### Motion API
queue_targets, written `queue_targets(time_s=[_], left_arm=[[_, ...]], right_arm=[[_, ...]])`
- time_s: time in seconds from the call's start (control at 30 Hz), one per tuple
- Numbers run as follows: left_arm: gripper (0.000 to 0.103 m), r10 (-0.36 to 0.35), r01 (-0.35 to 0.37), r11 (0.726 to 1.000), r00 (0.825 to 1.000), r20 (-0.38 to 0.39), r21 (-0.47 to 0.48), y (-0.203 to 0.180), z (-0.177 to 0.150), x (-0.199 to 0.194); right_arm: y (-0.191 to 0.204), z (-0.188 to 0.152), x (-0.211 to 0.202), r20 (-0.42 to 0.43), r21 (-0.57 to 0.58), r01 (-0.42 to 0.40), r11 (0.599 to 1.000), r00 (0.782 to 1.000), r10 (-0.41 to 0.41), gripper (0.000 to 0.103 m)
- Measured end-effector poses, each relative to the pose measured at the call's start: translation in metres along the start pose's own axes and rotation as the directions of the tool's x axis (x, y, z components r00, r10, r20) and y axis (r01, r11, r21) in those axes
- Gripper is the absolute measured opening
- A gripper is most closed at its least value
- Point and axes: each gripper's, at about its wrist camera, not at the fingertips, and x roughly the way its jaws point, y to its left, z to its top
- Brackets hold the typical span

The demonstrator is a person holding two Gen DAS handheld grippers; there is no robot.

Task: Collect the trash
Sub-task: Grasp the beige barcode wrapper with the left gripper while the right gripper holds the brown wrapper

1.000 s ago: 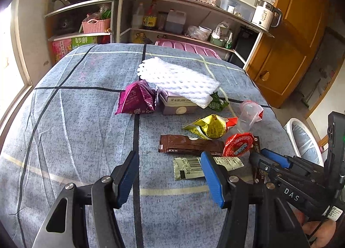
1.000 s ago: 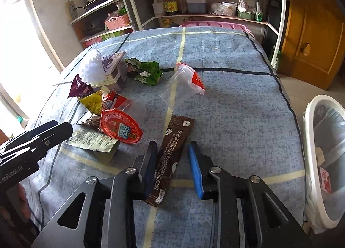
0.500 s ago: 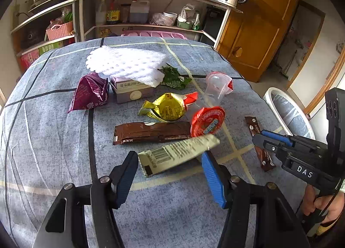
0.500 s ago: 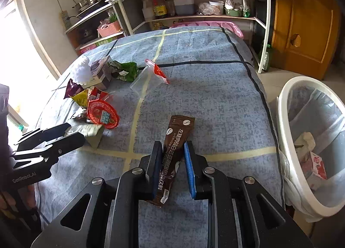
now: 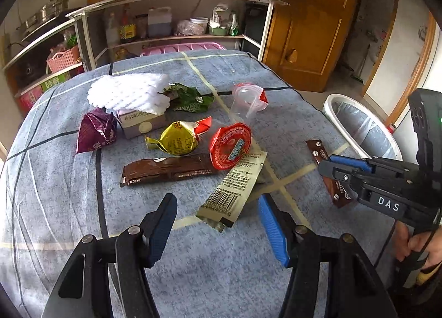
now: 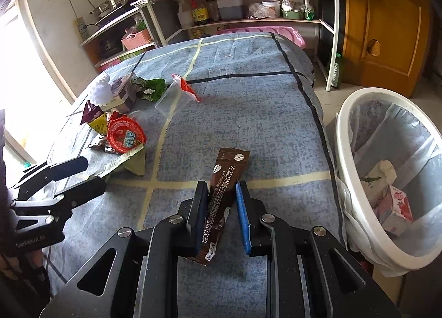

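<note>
My right gripper (image 6: 221,207) is shut on a short brown coffee sachet (image 6: 228,171), which it holds just above the blue checked tablecloth (image 6: 248,113). In the left wrist view this gripper (image 5: 324,166) and sachet (image 5: 317,149) appear at the right. A white bin (image 6: 345,130) with a plastic liner stands right of the table. My left gripper (image 5: 216,201) stands open. A pale barcode sachet (image 5: 234,185) lies tilted with its near end between the jaws, and the pads do not press on it. A red round lid (image 5: 230,146) overlaps its far end.
More litter lies behind: a long brown wrapper (image 5: 165,170), a yellow wrapper (image 5: 179,141), a purple wrapper (image 5: 95,132), a green wrapper (image 5: 190,99), a clear cup (image 5: 246,99) and white foam net (image 5: 129,94) on a box. Shelves and a wooden door stand beyond.
My right gripper closed on the short brown sachet and carried it toward the bin side. My left gripper swung and rolled; the pale sachet now lies turned with its near end between the fingers.
</note>
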Motion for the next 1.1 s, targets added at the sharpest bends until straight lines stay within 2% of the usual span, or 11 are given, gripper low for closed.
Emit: queue_targets(time_s=[0.17,0.27,0.33,0.5,0.67,0.77,0.9,1.1], left_arm=[[0.061,0.007,-0.004,0.997,0.999,-0.041,0.072,-0.014,0.006,0.015],[0.061,-0.008,0.011,0.998,0.999,-0.052,0.063,-0.019,0.008,0.023],[0.06,0.006,-0.004,0.999,0.999,-0.049,0.05,-0.02,0.008,0.024],[0.044,0.036,-0.036,0.999,0.998,-0.052,0.011,-0.018,0.009,0.023],[0.026,0.089,-0.089,0.996,0.995,-0.052,0.013,-0.019,0.01,0.024],[0.021,0.097,-0.096,0.995,0.994,-0.051,0.007,-0.02,0.01,0.023],[0.02,0.109,-0.109,0.994,0.993,-0.05,0.005,-0.023,0.008,0.02],[0.02,0.078,-0.078,0.997,0.997,-0.01,-0.023,-0.033,0.002,0.0]], right_arm=[[-0.002,-0.003,-0.002,0.004,-0.002,-0.003,1.0,1.0,0.003,0.022],[-0.002,-0.005,-0.004,0.005,0.005,-0.009,1.0,1.0,0.009,0.022],[-0.003,-0.007,-0.006,0.005,0.003,-0.013,1.0,1.0,0.013,0.022],[-0.004,-0.009,-0.007,0.005,0.0,-0.022,1.0,1.0,0.022,0.022],[-0.008,-0.012,-0.009,0.005,0.003,-0.035,0.999,0.999,0.034,0.022],[-0.009,-0.013,-0.01,0.009,0.013,-0.041,0.999,0.999,0.04,0.022],[-0.013,-0.014,-0.013,0.016,0.015,-0.051,0.999,0.999,0.051,0.022],[-0.02,-0.012,-0.025,0.056,0.022,-0.07,0.997,0.996,0.069,0.022]])
